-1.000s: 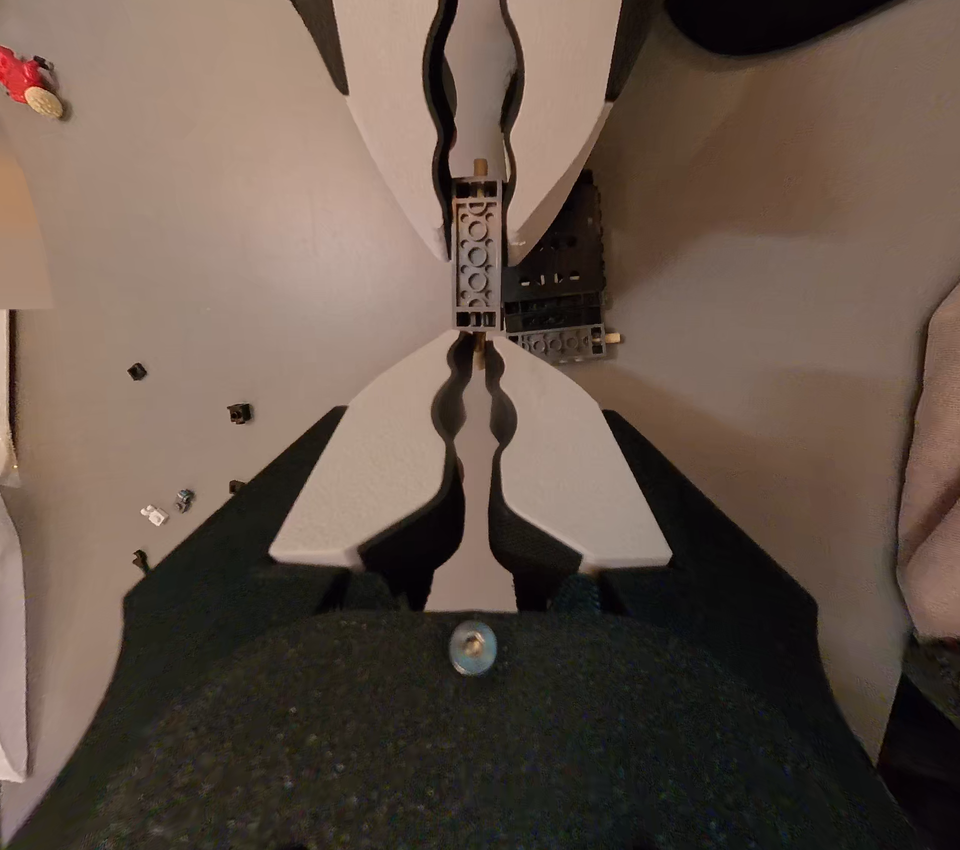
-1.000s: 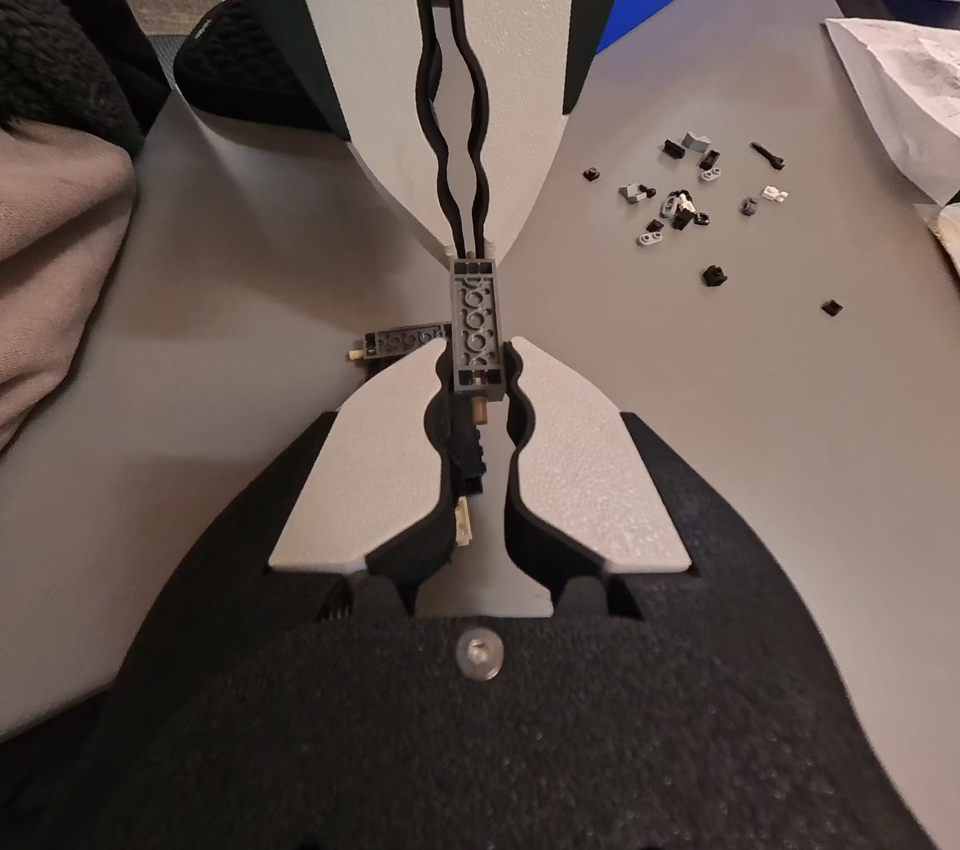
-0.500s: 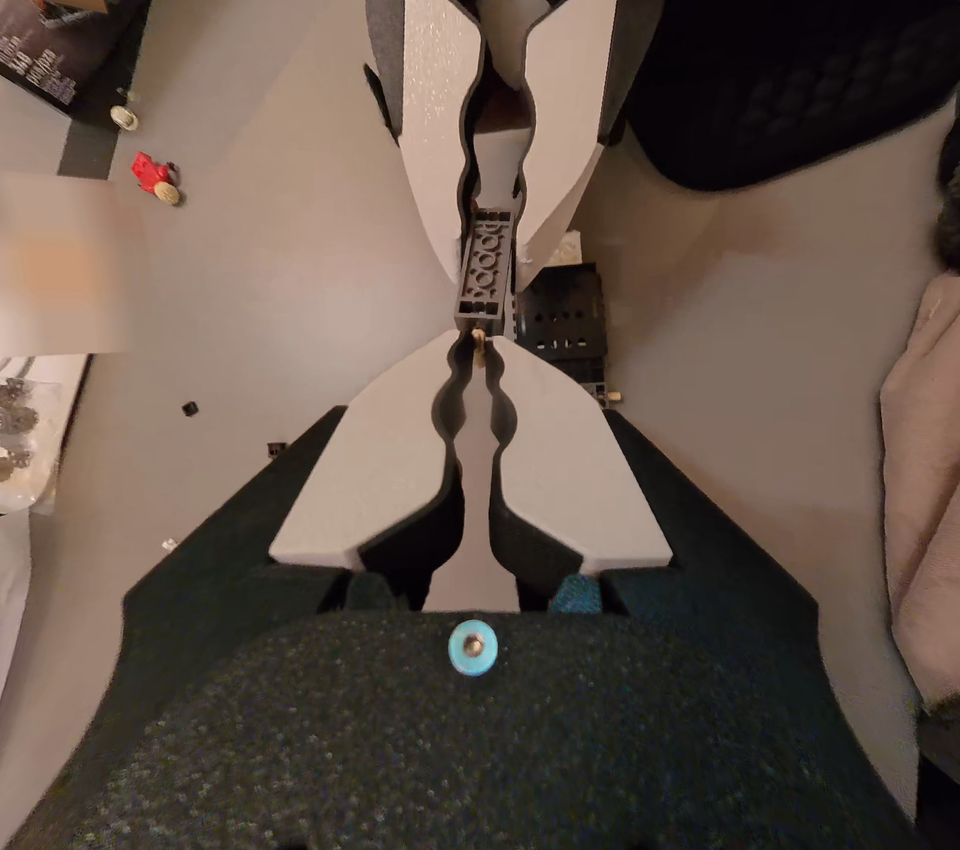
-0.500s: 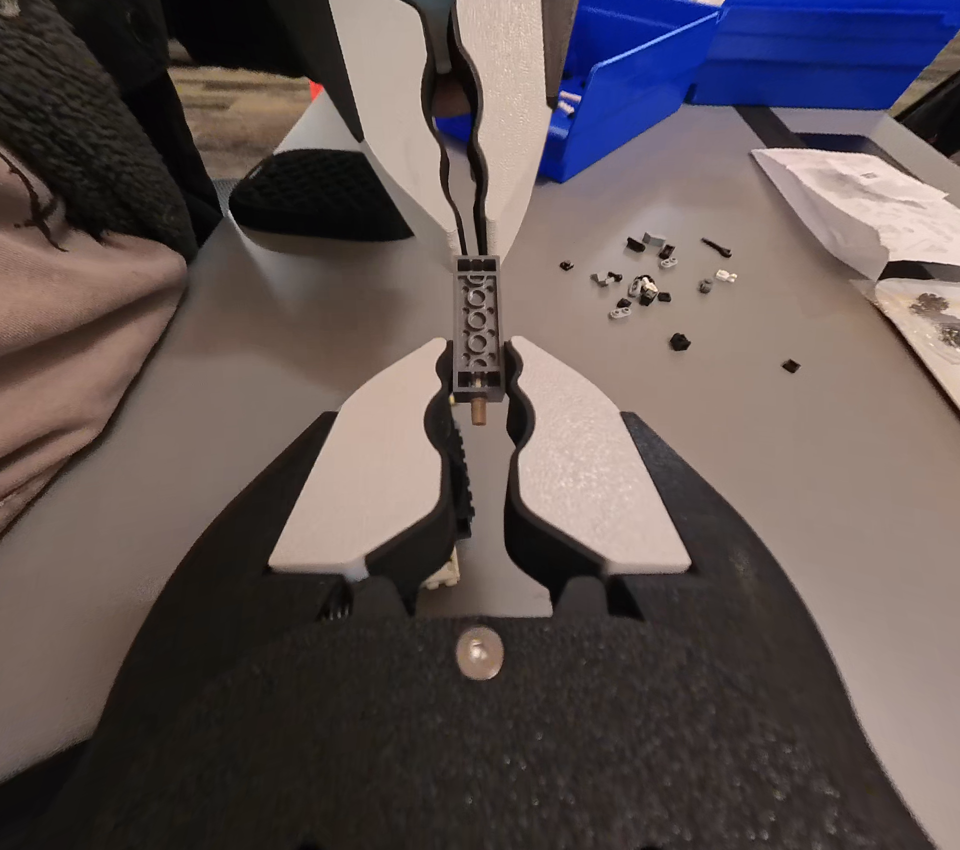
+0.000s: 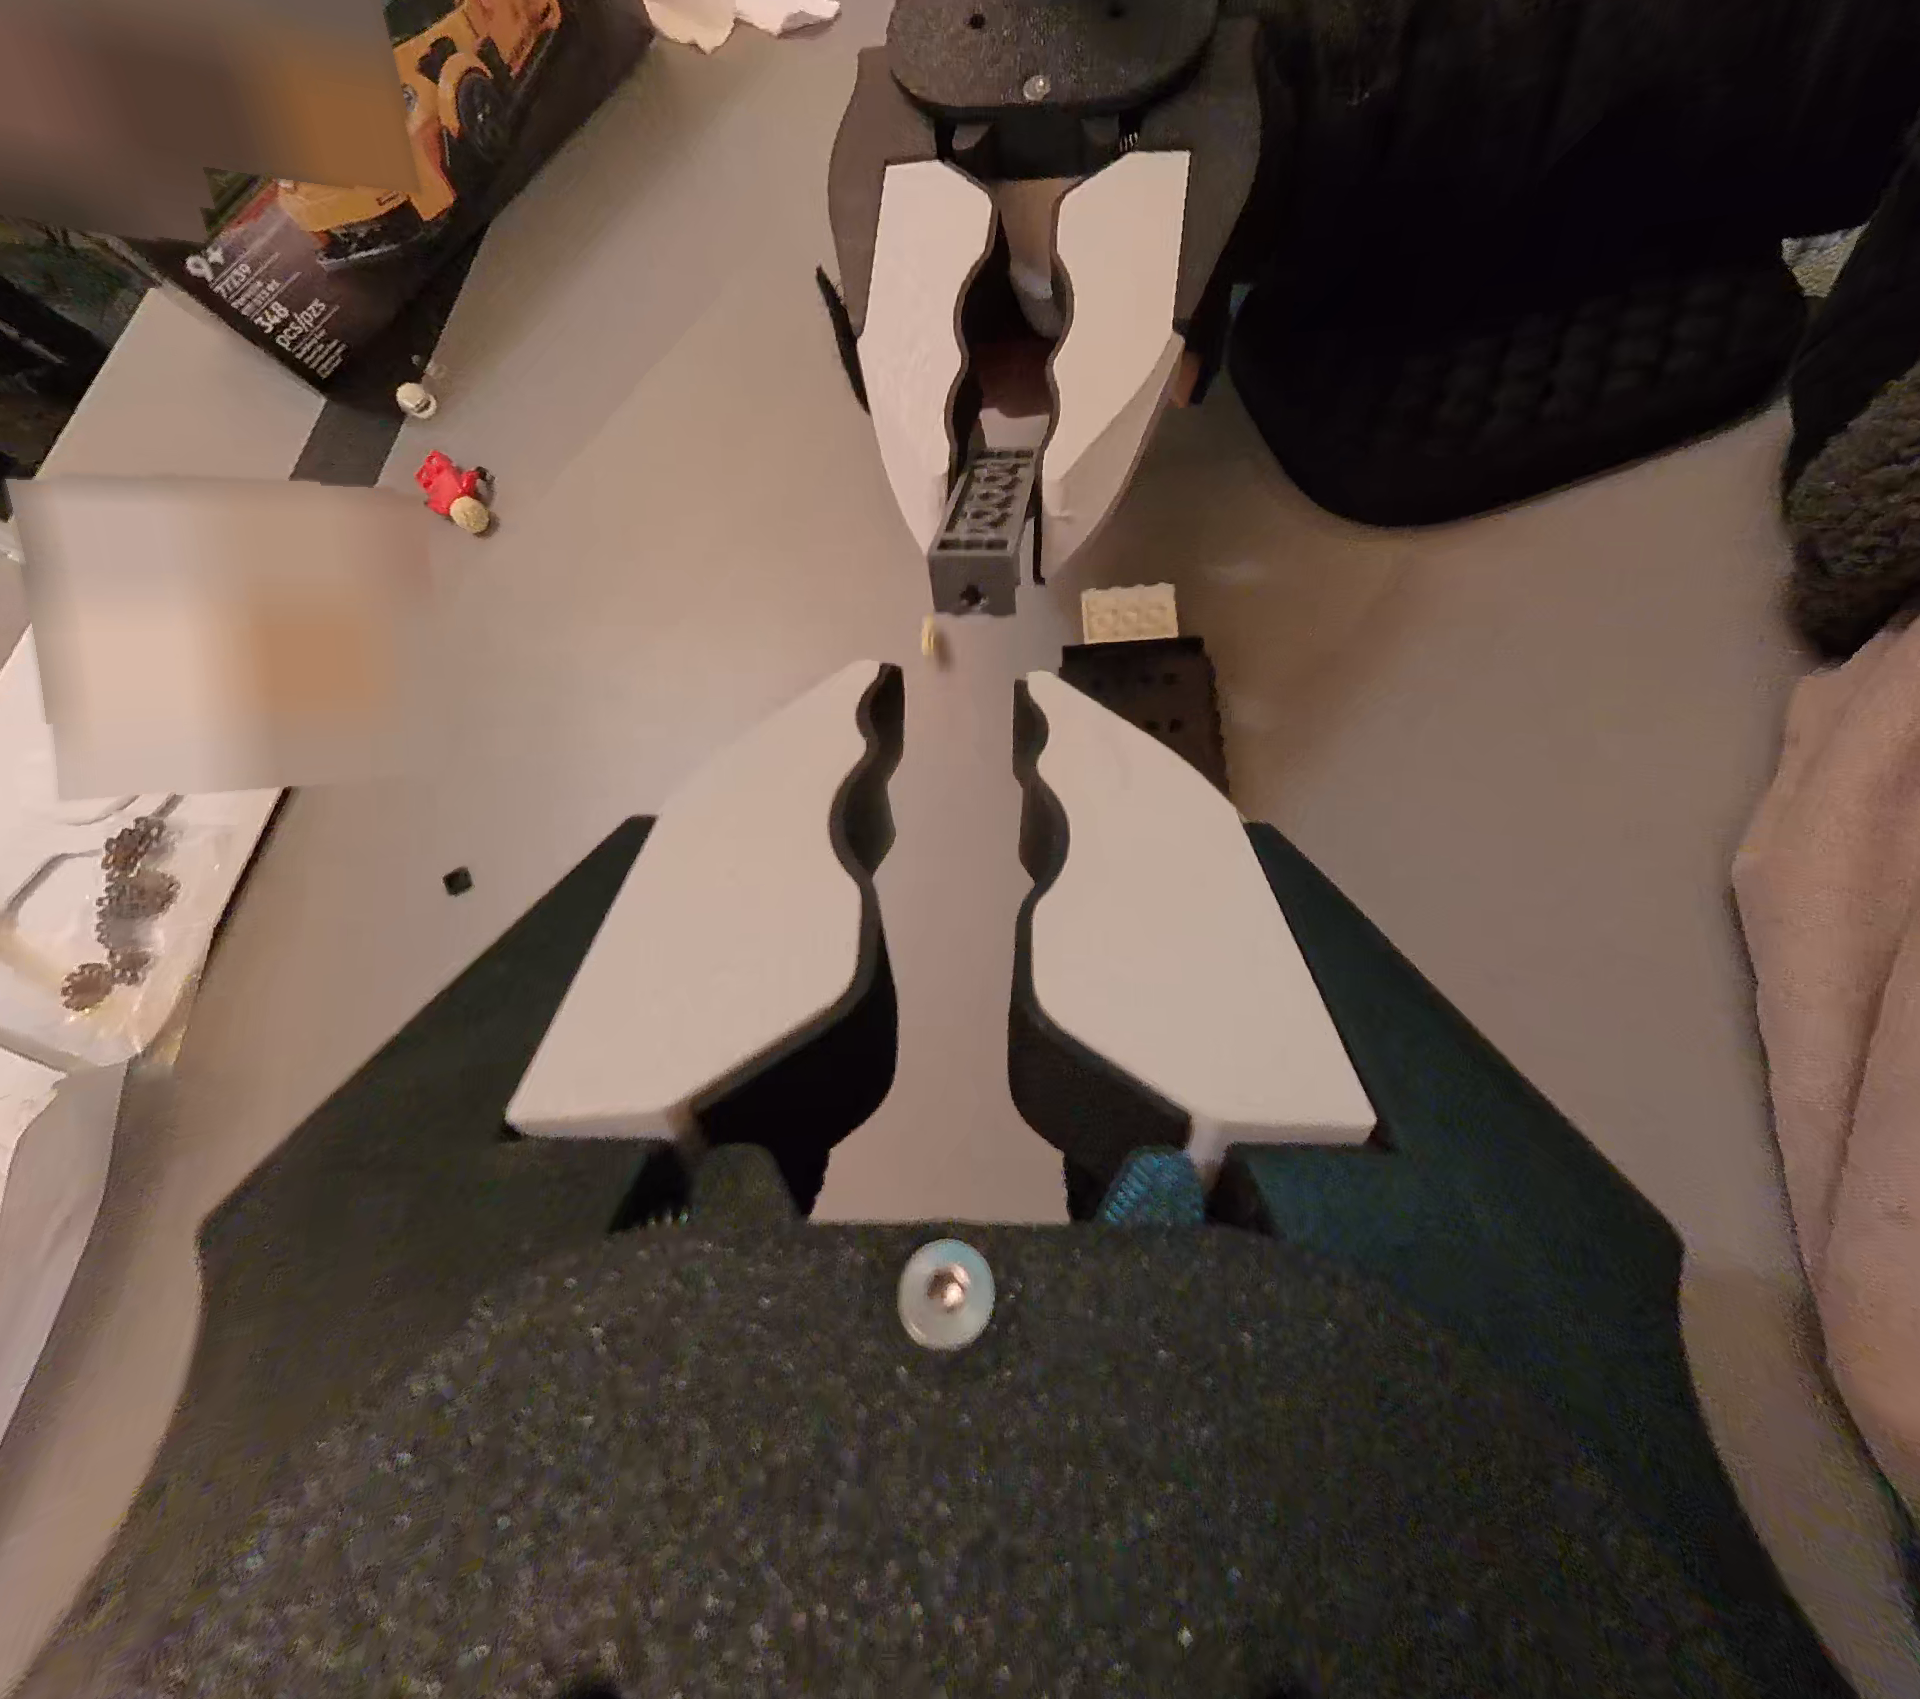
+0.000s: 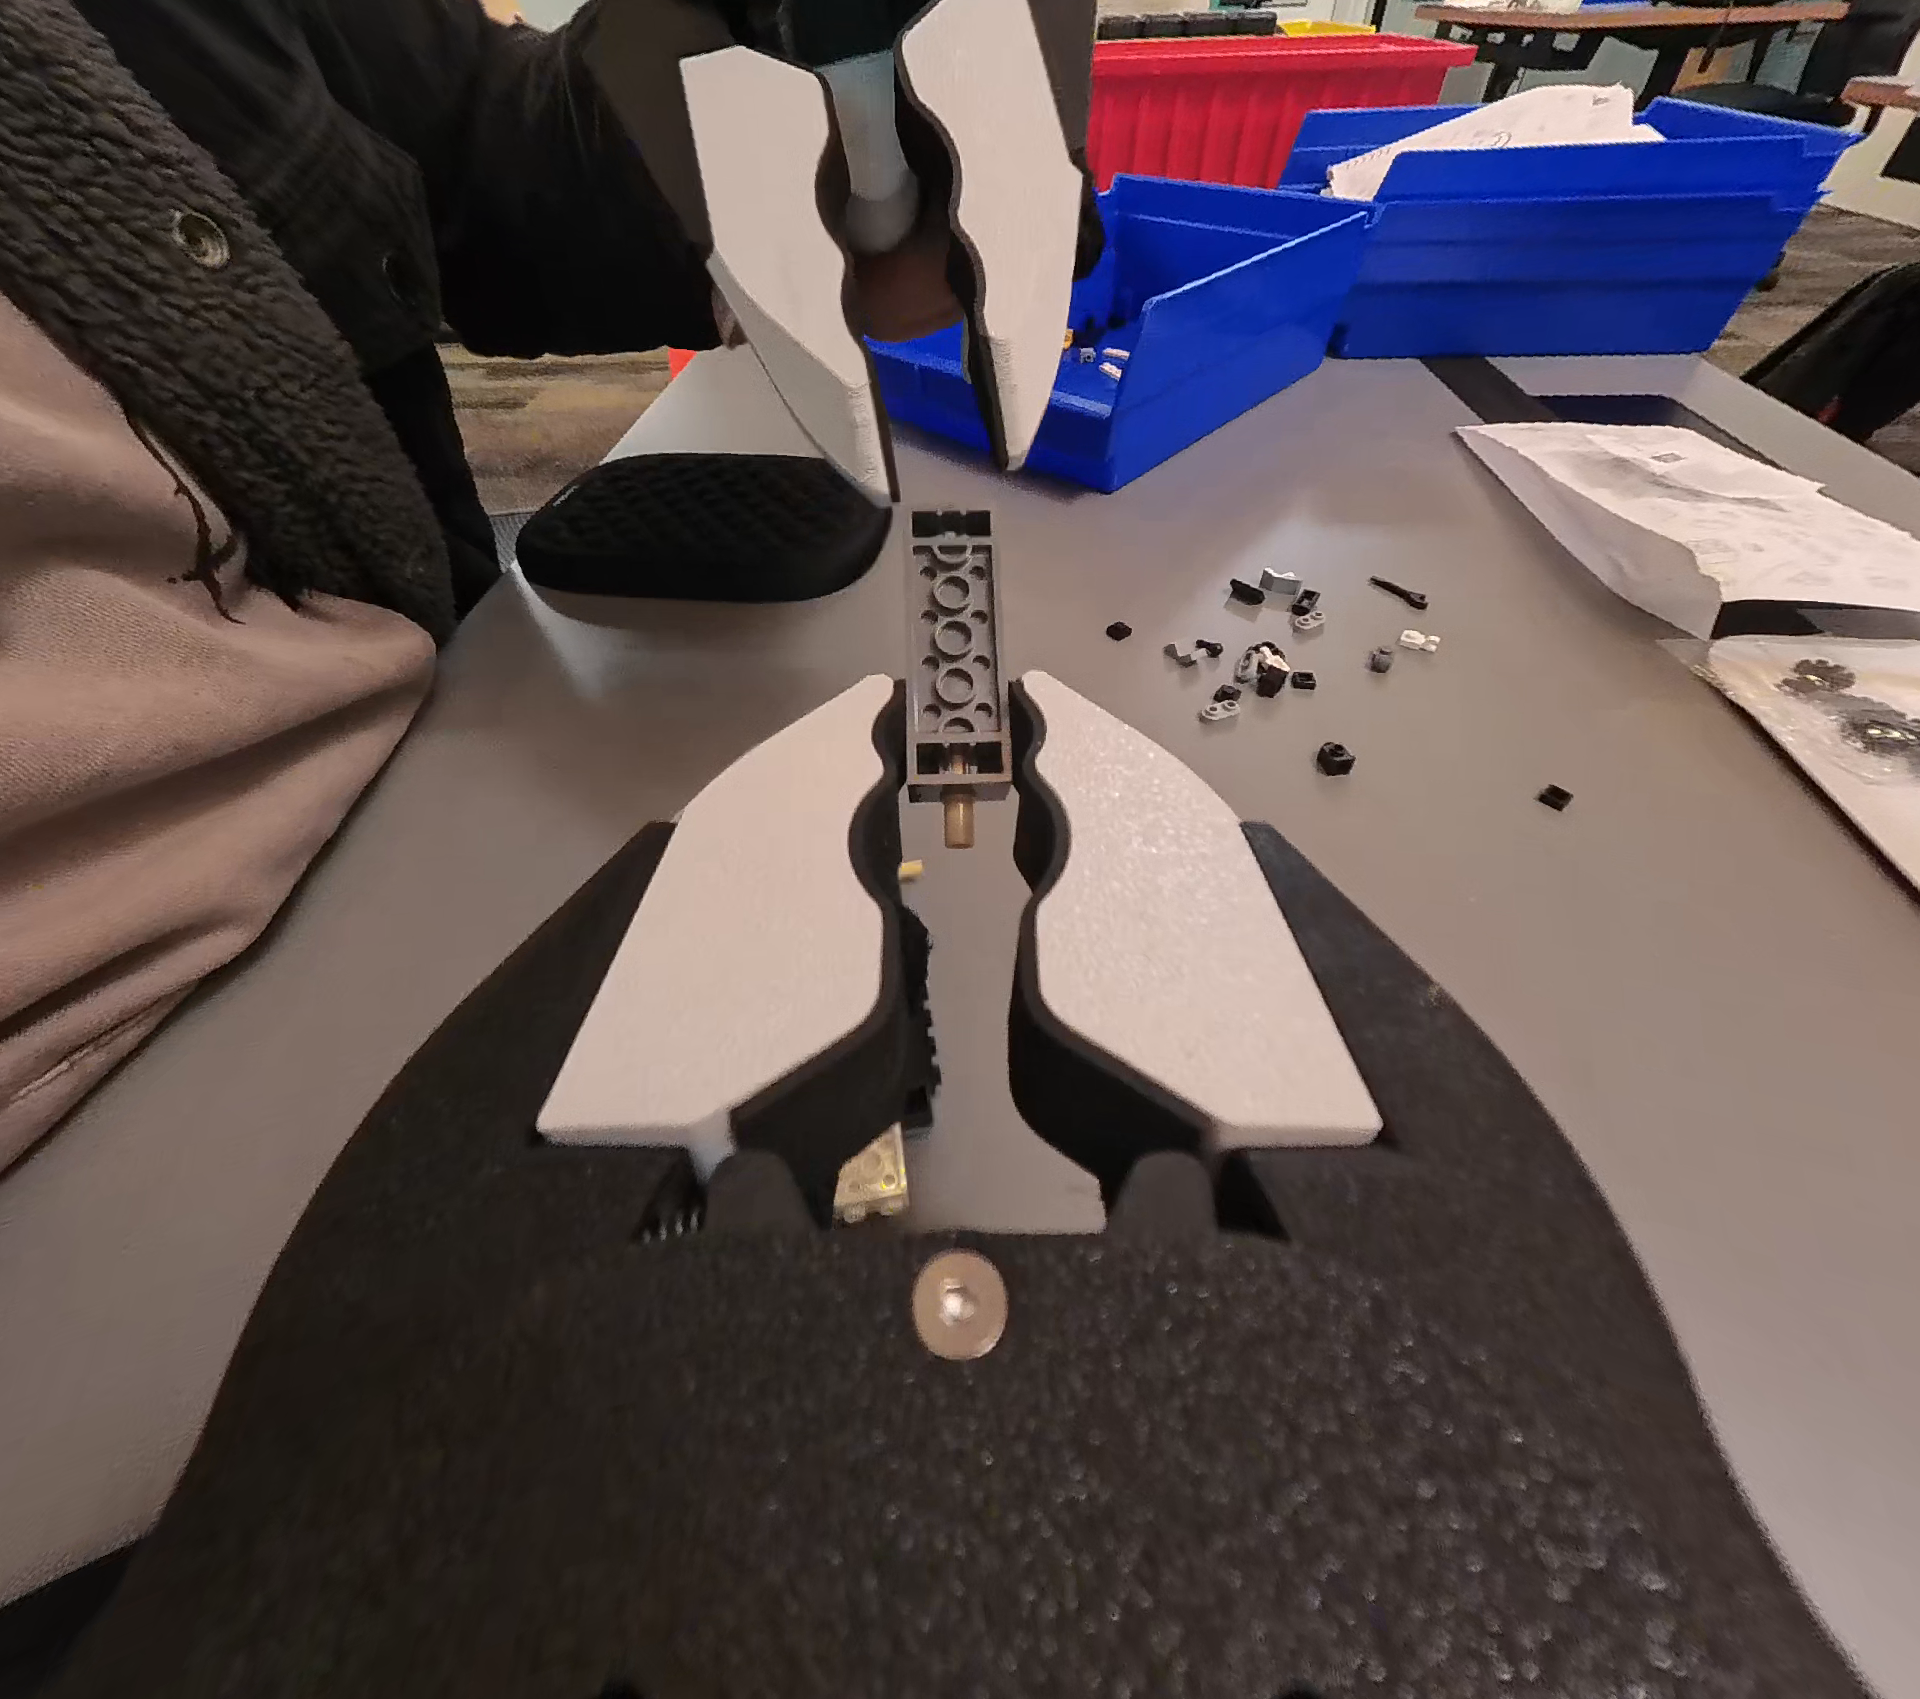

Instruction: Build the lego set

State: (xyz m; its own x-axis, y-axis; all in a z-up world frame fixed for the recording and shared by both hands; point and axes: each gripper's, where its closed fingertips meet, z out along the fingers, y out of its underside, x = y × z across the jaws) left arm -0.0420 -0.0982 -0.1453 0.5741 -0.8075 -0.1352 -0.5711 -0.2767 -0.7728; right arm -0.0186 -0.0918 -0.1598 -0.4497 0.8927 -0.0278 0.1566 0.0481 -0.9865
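Note:
My right gripper [image 6: 956,683] is shut on a long dark grey brick [image 6: 951,652] and holds it above the grey table [image 6: 1455,974]. A tan pin [image 6: 958,818] sticks out of the brick's near end. My left gripper [image 5: 956,678] is open and empty, a short way from the brick's far end [image 5: 982,548]. It also shows in the right wrist view [image 6: 948,475], opposite the right gripper. A small tan piece [image 5: 932,636] shows just off the left fingertips, apart from the brick. A black build [image 5: 1148,714] and a white brick [image 5: 1127,610] lie on the table below.
Loose small pieces [image 6: 1268,652] lie to the right. Blue bins [image 6: 1195,319] and a red bin [image 6: 1247,91] stand behind. Paper sheets [image 6: 1714,527], a set box [image 5: 468,39], a red piece [image 5: 447,480], a black pad [image 6: 707,527] and a person's sleeve [image 6: 208,299] surround the work area. My two grippers' fingertips are within a few centimetres of each other.
The left gripper has opened and drawn back from the brick's end. The right gripper keeps the brick. Both views have tilted up, showing more of the room.

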